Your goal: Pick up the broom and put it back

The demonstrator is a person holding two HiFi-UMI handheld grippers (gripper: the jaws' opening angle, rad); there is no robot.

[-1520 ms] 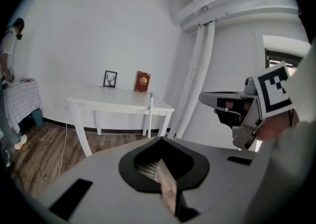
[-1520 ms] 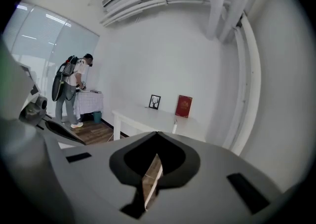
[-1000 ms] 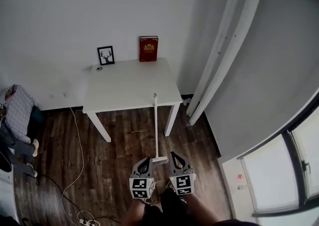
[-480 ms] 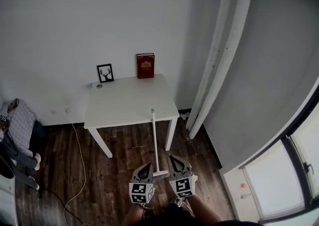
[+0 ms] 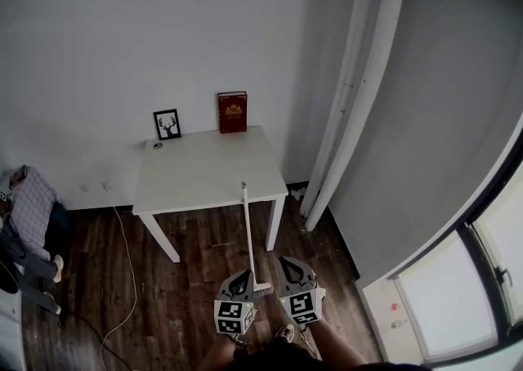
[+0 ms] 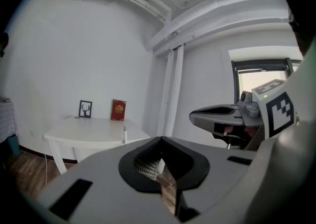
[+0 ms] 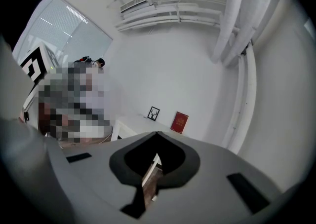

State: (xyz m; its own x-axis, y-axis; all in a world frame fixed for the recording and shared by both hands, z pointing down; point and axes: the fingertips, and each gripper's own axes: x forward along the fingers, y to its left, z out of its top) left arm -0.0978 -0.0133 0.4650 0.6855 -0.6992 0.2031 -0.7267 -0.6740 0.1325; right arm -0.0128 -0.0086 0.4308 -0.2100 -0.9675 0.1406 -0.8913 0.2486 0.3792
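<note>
While both pairs of jaws are pressed together and empty, the broom [image 5: 248,234] stands nearly upright just ahead. Its handle top leans at the white surface's [image 5: 204,177] front edge, brush on the floor between left gripper [image 5: 239,278] and right gripper [image 5: 289,266], neither clearly nearer.

The worktop [image 5: 204,177] stands against the back wall. At its back edge, a framed picture [image 5: 167,124] stands left of a book [image 5: 233,112]. The broom [image 5: 248,230] stands upright on the floor [image 5: 180,271], with its handle top at the worktop's front edge, near the front right corner. The left tool [image 5: 239,277] and right tool [image 5: 288,264] sit just beside the broom's head, one on each side. Pipes [image 5: 351,116] rise to the right of the worktop.
</note>
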